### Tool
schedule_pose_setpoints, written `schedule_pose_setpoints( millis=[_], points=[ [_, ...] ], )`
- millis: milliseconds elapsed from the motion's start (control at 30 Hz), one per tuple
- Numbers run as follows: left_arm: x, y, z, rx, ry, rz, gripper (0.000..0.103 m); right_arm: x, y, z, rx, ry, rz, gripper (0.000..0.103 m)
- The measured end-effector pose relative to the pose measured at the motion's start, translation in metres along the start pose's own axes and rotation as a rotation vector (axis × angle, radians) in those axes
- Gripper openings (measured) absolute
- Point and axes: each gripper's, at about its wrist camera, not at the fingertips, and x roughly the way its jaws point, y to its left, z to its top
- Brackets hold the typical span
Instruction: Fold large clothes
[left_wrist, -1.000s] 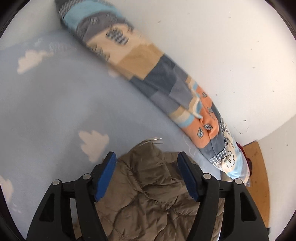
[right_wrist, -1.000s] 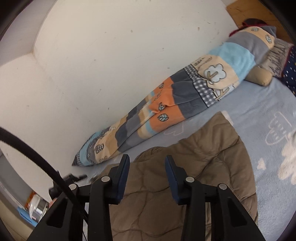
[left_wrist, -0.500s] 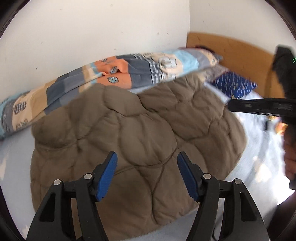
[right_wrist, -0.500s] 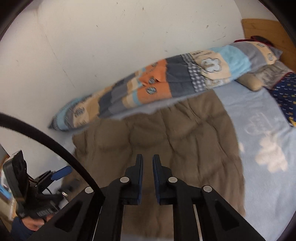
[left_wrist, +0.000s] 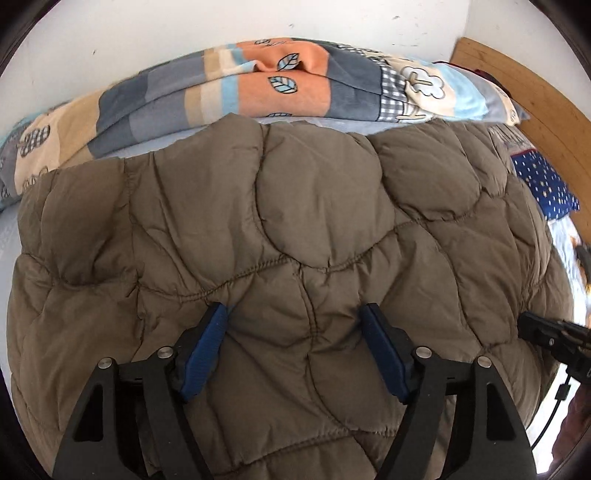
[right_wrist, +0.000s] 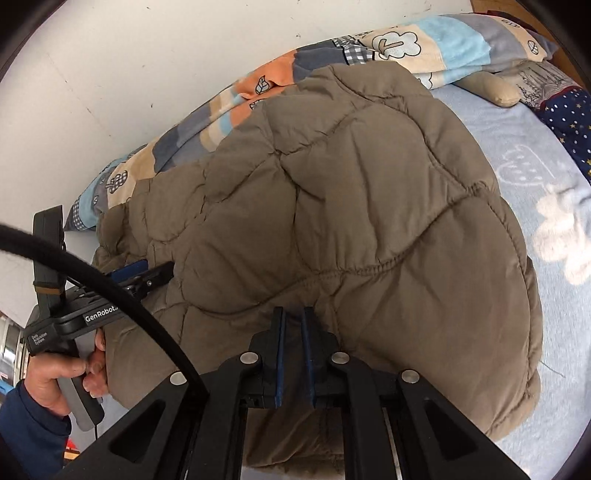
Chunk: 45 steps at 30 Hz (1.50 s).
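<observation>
**Puffy jacket on bed: grip check before the fold**

We are looking at a brown quilted jacket (left_wrist: 295, 229) lying spread across the light blue bed (right_wrist: 524, 155), its far edge just beside the patchwork blanket roll (left_wrist: 280, 88) along the wall. We are judging it light, soft and springy, with a slick shell likely to slip, so a seam or the near hem is looking like the better hold. The left hand-held gripper (left_wrist: 295, 325) is standing wide, jaws having just been opening, pads resting on the fabric but not pinching it. The right hand-held gripper (right_wrist: 293, 325) is nearly closed at the near edge, having just been closing; whether fabric is caught between its pads we cannot tell. A navy dotted pillow (right_wrist: 569, 122) and a beige pillow (right_wrist: 491, 88) are sitting far right, crowding that side.
</observation>
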Motion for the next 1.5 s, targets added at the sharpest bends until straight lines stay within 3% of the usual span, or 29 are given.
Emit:
schedule_pose_setpoints(
  millis=[100, 200, 300, 500, 800, 1033, 1233, 1367, 1500],
  points=[
    [-0.013, 0.002, 0.005, -0.006, -0.023, -0.024, 0.073, -0.009, 0.002, 0.004, -0.003, -0.008, -0.002, 0.008],
    [-0.026, 0.013, 0.007, -0.039, -0.052, -0.053, 0.073, -0.042, 0.010, 0.013, -0.032, -0.102, 0.014, 0.008],
    [-0.033, 0.027, 0.014, -0.077, -0.064, -0.029, 0.073, -0.065, 0.002, 0.022, -0.020, -0.200, 0.008, 0.008],
    [-0.021, 0.054, 0.032, -0.103, -0.025, 0.026, 0.073, -0.066, -0.018, 0.034, -0.013, -0.234, -0.104, 0.009],
    [0.040, 0.064, 0.061, -0.117, 0.154, 0.085, 0.074, -0.007, -0.048, 0.059, 0.024, -0.094, -0.175, 0.009],
    [0.062, 0.072, 0.070, -0.162, 0.170, 0.089, 0.078, 0.024, -0.060, 0.055, 0.030, -0.009, -0.181, 0.009],
    [0.004, 0.070, 0.048, -0.187, 0.011, 0.040, 0.073, 0.006, -0.047, 0.056, 0.021, -0.058, -0.202, 0.009],
    [-0.055, 0.072, 0.016, -0.186, -0.079, 0.028, 0.073, -0.033, -0.018, 0.061, -0.011, -0.135, -0.130, 0.010],
    [-0.108, 0.072, -0.032, -0.219, -0.114, 0.025, 0.073, -0.051, 0.017, 0.048, -0.061, -0.133, -0.070, 0.011]
  ],
)
